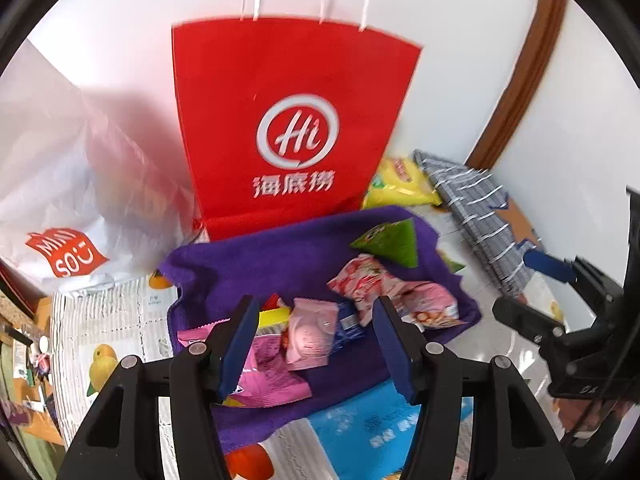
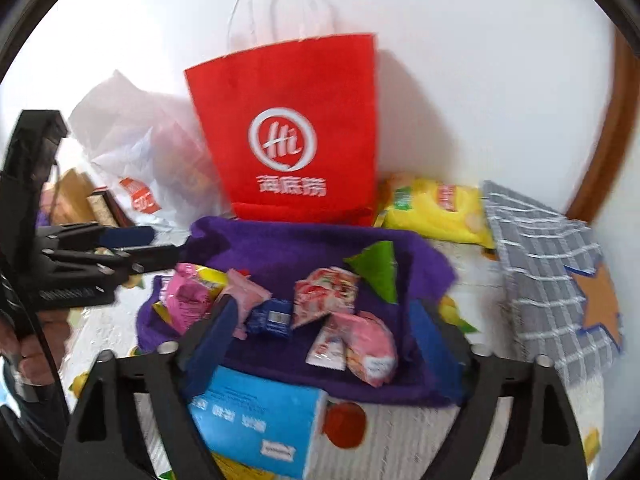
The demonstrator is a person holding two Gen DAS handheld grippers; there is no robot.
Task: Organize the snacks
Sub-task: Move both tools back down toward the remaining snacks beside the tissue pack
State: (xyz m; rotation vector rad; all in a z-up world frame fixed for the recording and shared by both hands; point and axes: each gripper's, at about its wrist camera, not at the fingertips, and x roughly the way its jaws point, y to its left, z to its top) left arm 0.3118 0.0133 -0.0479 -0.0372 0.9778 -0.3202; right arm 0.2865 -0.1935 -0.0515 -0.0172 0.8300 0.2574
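Observation:
Several small snack packets lie on a purple towel [image 1: 260, 264] [image 2: 280, 248]: pink packets [image 1: 310, 334] [image 2: 372, 346], a green triangular packet [image 1: 390, 240] [image 2: 374, 266], a blue one [image 2: 274, 316] and a bright pink bag [image 1: 268, 376] [image 2: 186, 294]. A red paper bag [image 1: 288, 128] [image 2: 292, 132] stands upright behind the towel. My left gripper [image 1: 320, 344] is open just above the pink packets, holding nothing. My right gripper [image 2: 326, 340] is open and empty over the towel's near edge. Each gripper shows in the other's view, the right one [image 1: 536, 284] and the left one [image 2: 136, 246].
A white plastic bag [image 1: 68, 184] [image 2: 136, 152] lies left of the red bag. A yellow chip bag [image 1: 400, 184] [image 2: 436, 208] and a grey checked cloth [image 1: 480, 208] [image 2: 548, 276] lie to the right. A blue box [image 1: 372, 428] [image 2: 260, 420] sits in front, on a fruit-print table cover [image 1: 120, 320].

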